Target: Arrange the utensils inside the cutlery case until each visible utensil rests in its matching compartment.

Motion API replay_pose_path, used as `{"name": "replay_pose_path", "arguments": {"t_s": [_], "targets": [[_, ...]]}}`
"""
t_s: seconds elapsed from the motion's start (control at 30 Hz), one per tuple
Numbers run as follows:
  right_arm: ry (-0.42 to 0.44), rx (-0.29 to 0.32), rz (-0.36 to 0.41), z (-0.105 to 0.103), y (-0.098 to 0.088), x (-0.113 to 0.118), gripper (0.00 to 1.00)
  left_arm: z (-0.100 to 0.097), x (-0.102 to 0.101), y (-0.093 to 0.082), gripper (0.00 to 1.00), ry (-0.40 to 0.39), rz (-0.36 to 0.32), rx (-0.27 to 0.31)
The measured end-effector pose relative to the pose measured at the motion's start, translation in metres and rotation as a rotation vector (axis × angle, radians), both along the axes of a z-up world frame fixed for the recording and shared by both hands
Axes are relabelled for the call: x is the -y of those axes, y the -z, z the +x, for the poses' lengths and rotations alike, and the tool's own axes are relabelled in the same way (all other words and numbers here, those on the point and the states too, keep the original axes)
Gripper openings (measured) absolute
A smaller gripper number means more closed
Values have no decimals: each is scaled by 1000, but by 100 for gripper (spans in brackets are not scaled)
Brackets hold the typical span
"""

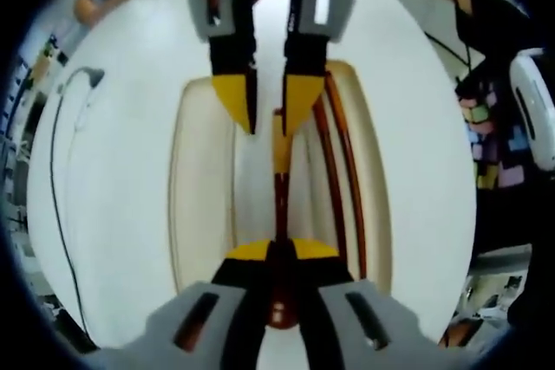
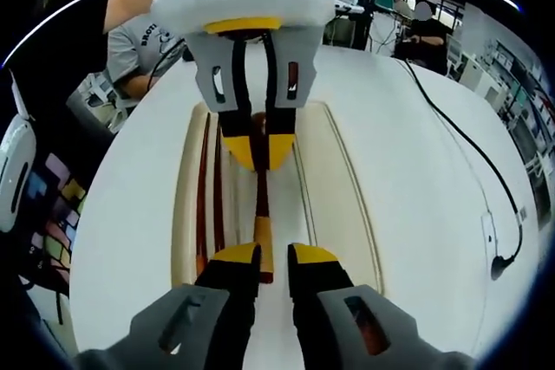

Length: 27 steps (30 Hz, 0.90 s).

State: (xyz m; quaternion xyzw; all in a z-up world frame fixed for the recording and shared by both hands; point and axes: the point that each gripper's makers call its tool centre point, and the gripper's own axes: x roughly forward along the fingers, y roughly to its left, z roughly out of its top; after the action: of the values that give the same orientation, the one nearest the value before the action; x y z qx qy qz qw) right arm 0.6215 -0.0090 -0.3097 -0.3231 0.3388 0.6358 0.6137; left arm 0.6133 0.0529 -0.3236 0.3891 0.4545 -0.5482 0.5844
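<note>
Left gripper view: the left gripper [image 1: 271, 253] rises from the bottom, its yellow-tipped fingers [image 1: 245, 251] clamped together on the brown end of a slim utensil [image 1: 281, 181] with a yellow band, which lies lengthwise along the middle of the cutlery case [image 1: 192, 188]. The case, cream with long parallel compartments, sits flat on the white desk [image 1: 121, 214]. Two brown chopsticks [image 1: 336, 171] lie in the compartment beside the held utensil. The right gripper [image 1: 270, 112] comes in from the top, its fingers slightly apart, straddling the utensil's far end. A black cable [image 1: 57, 171] trails on the desk well apart from the case. Right gripper view: the right gripper [image 2: 274, 259] has a narrow gap between its fingers [image 2: 236, 259], with the utensil's banded end [image 2: 263, 244] lying in that gap, not gripped as far as I can tell. Opposite, the left gripper [image 2: 258, 149] is closed on the other end. The chopsticks [image 2: 208, 188] rest in their side slot. Judgement: chopsticks look placed; the held utensil is over a central compartment but not released, so seating and letting go remain. The outer compartment appears unfilled.
</note>
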Motion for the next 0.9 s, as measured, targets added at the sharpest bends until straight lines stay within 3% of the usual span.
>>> {"name": "replay_pose_path", "arguments": {"t_s": [0.4, 0.9], "targets": [[-6, -16, -68, -1, 16, 10, 13, 3, 8, -4, 6, -14, -27, 22], [21, 21, -28, 2, 12, 6, 9, 9, 4, -9, 6, -15, -17, 64]]}}
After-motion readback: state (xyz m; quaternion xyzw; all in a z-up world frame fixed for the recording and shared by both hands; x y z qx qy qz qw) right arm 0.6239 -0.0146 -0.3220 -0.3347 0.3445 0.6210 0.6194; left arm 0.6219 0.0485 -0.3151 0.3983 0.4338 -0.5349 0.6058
